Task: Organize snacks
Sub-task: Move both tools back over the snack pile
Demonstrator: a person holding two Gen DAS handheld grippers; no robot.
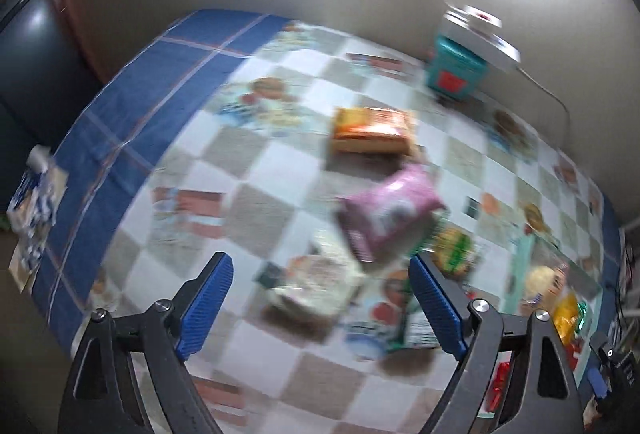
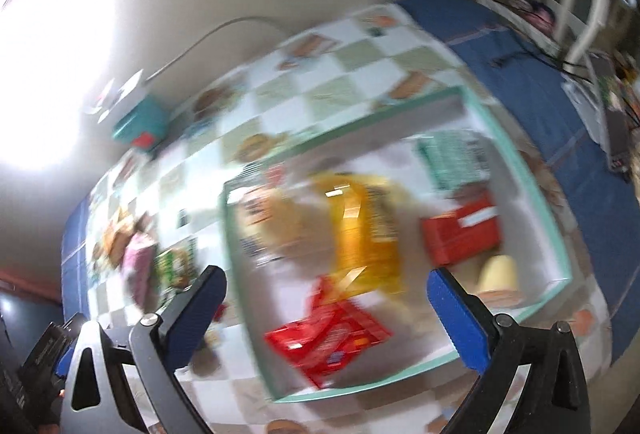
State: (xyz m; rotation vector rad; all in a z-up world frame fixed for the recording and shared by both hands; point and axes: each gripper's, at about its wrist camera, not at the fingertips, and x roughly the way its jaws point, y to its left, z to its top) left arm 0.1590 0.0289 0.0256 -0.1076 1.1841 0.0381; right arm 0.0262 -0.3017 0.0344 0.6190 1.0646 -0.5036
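L gripper [image 1: 322, 308] & R gripper [image 2: 326, 314] angled down, wide (nothing held).

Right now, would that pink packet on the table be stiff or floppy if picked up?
Probably floppy: the pink packet looks like a puffy, crinkled soft wrapper. Likely light for its size. Its glossy surface might slip between the fingers, though blur hides detail.

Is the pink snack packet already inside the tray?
No, the pink packet lies on the checkered tablecloth, outside the tray.
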